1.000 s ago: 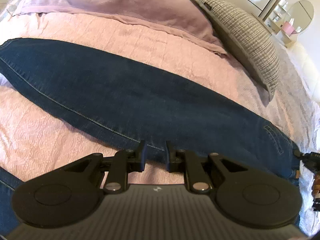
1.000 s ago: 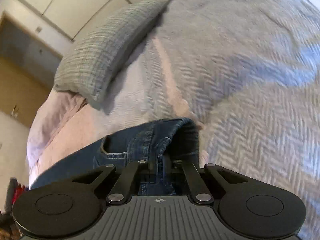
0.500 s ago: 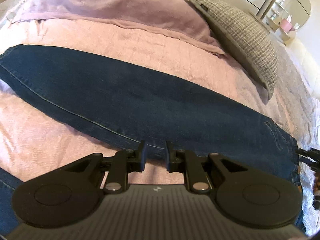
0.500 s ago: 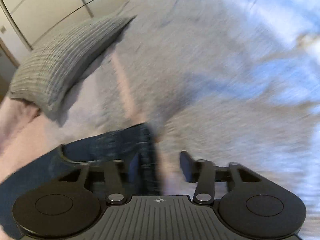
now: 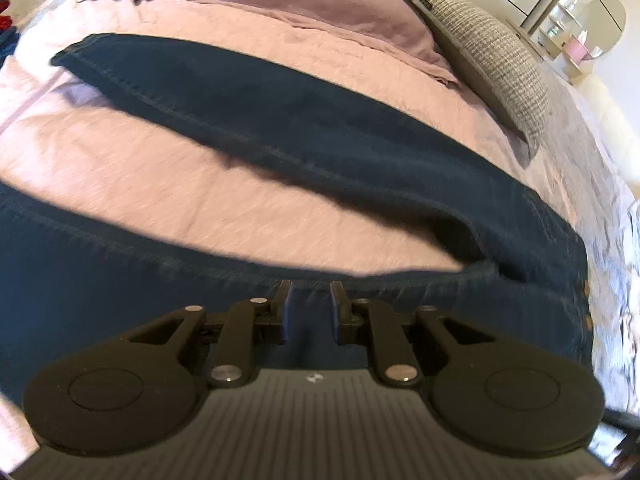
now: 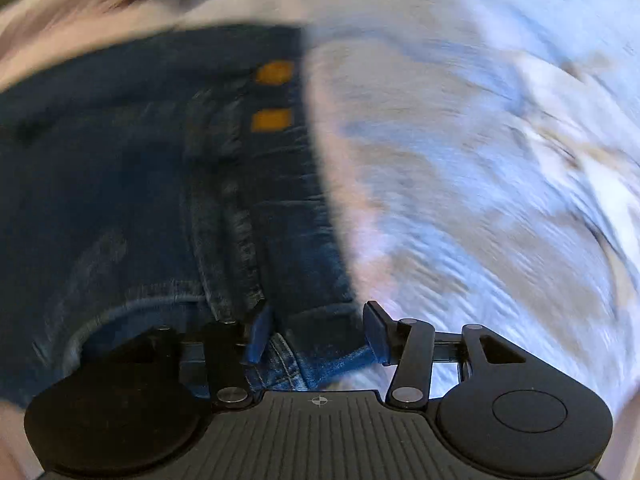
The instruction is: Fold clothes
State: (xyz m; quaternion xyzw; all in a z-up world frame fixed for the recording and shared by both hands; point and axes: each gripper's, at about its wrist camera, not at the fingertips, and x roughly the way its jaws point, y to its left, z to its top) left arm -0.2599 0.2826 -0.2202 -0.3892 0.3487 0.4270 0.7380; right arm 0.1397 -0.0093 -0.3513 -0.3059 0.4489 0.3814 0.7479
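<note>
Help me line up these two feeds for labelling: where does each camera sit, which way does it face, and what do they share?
Left wrist: on the left gripper, low over the bed, facing along the jeans toward the grey pillow; only its own fingers show.
Right wrist: on the right gripper, facing down at the jeans' waistband and grey bedspread; only its fingers show, image blurred.
Shared: the jeans.

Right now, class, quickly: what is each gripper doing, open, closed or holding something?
Left gripper: open a little, holding nothing, over the jeans.
Right gripper: open wide, the jeans' waistband between its fingers but not clamped.
</note>
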